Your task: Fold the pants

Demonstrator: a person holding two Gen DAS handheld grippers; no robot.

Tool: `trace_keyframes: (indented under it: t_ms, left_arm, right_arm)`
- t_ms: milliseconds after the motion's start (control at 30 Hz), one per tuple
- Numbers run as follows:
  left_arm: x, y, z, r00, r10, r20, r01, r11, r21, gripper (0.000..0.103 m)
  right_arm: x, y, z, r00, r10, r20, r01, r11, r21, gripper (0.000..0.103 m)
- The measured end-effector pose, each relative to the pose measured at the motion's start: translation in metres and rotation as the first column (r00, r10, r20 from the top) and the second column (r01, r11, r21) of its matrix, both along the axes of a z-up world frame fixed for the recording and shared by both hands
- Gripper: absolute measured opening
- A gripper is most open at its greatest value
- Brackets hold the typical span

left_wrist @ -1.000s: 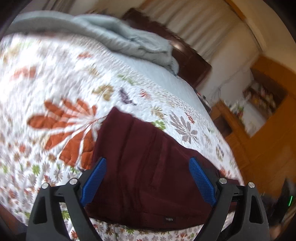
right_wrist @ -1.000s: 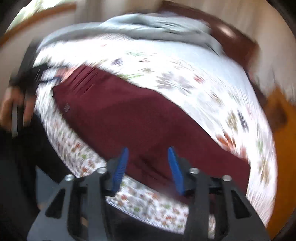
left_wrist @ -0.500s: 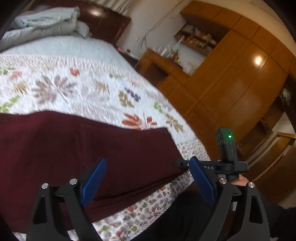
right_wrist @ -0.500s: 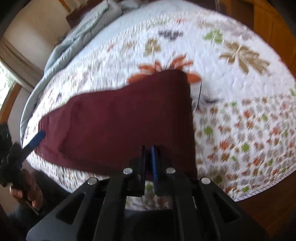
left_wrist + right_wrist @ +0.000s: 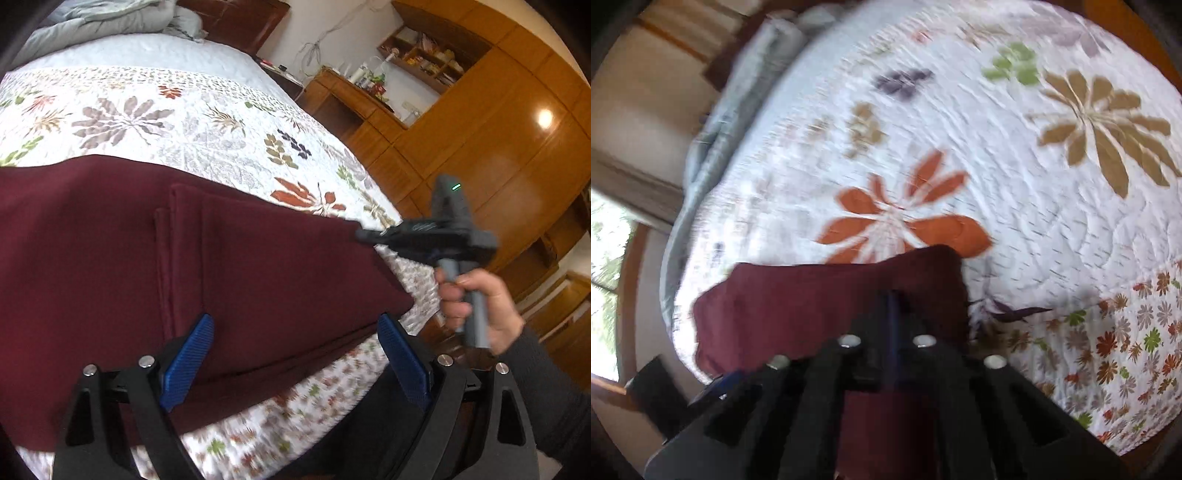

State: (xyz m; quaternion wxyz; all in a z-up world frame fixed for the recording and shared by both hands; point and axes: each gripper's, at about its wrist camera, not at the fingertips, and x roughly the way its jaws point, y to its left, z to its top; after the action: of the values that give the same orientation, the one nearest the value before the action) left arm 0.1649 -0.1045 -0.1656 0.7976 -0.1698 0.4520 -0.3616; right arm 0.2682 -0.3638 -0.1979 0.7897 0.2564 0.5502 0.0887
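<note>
Dark maroon pants (image 5: 184, 258) lie along the near edge of a bed with a floral quilt (image 5: 166, 122). My left gripper (image 5: 295, 354) is open, its blue pads above the pants' near edge, holding nothing. My right gripper (image 5: 892, 306) is shut on the leg end of the pants (image 5: 812, 299) and lifts that end, folding it back over the rest. In the left wrist view the right gripper (image 5: 428, 236) shows at the right, held by a hand, its tip at the raised fabric corner.
A crumpled grey duvet (image 5: 110, 18) lies at the head of the bed by a dark headboard (image 5: 236, 18). Wooden wardrobes and a cluttered shelf desk (image 5: 480, 129) stand to the right. A window (image 5: 605, 295) is at the left in the right wrist view.
My right gripper closed on the leg end and has lifted it back over the pants. My left gripper swung to face the leg end and stayed open.
</note>
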Motion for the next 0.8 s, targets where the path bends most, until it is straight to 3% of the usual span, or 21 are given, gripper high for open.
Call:
trace_keyframes:
  t_ms: [67, 133, 200, 233, 267, 300, 400, 467, 567, 633, 733, 800]
  left_arm:
    - [-0.01, 0.021, 0.017, 0.999, 0.045, 0.006, -0.044, 0.998, -0.046, 0.091]
    - [-0.027, 0.058, 0.029, 0.986, 0.167, 0.009, -0.165, 0.982, -0.087, 0.091]
    - [-0.042, 0.102, 0.029, 0.942, 0.334, -0.032, -0.335, 0.937, -0.096, 0.091]
    - [-0.049, 0.125, 0.026, 0.9, 0.431, -0.069, -0.436, 0.896, -0.088, 0.091]
    - [-0.058, 0.157, 0.019, 0.831, 0.539, -0.137, -0.553, 0.828, -0.095, 0.091]
    - [-0.063, 0.178, 0.012, 0.783, 0.592, -0.191, -0.617, 0.779, -0.11, 0.091]
    - [-0.082, 0.235, -0.008, 0.615, 0.714, -0.335, -0.781, 0.61, -0.135, 0.091]
    - [-0.086, 0.257, -0.018, 0.558, 0.734, -0.387, -0.823, 0.55, -0.142, 0.091]
    - [-0.085, 0.276, -0.033, 0.526, 0.722, -0.449, -0.843, 0.512, -0.165, 0.091]
    - [-0.085, 0.285, -0.043, 0.501, 0.718, -0.484, -0.859, 0.482, -0.174, 0.091]
    - [-0.081, 0.299, -0.059, 0.467, 0.694, -0.548, -0.877, 0.443, -0.186, 0.091]
    - [-0.08, 0.304, -0.064, 0.455, 0.692, -0.561, -0.883, 0.433, -0.184, 0.091]
  right_arm:
    - [-0.001, 0.007, 0.015, 0.999, 0.025, 0.026, -0.024, 0.999, -0.033, 0.008]
    - [0.0, 0.02, 0.039, 0.995, 0.069, 0.069, -0.063, 0.994, -0.088, 0.013]
    - [0.007, 0.037, 0.06, 0.988, 0.125, 0.094, -0.112, 0.985, -0.128, 0.021]
    - [0.012, 0.047, 0.069, 0.982, 0.157, 0.101, -0.143, 0.98, -0.136, 0.032]
    - [0.02, 0.064, 0.08, 0.973, 0.207, 0.105, -0.191, 0.971, -0.146, 0.039]
    - [0.027, 0.08, 0.086, 0.963, 0.247, 0.104, -0.23, 0.961, -0.154, 0.054]
    - [0.048, 0.145, 0.104, 0.909, 0.407, 0.084, -0.388, 0.904, -0.182, 0.068]
    - [0.062, 0.191, 0.11, 0.861, 0.505, 0.056, -0.487, 0.852, -0.195, 0.077]
    - [0.074, 0.275, 0.116, 0.754, 0.657, 0.002, -0.638, 0.733, -0.234, 0.083]
    - [0.079, 0.313, 0.116, 0.706, 0.708, -0.02, -0.689, 0.68, -0.252, 0.084]
    - [0.085, 0.376, 0.111, 0.602, 0.795, -0.075, -0.785, 0.572, -0.239, 0.087]
    - [0.088, 0.41, 0.108, 0.537, 0.837, -0.103, -0.832, 0.506, -0.227, 0.087]
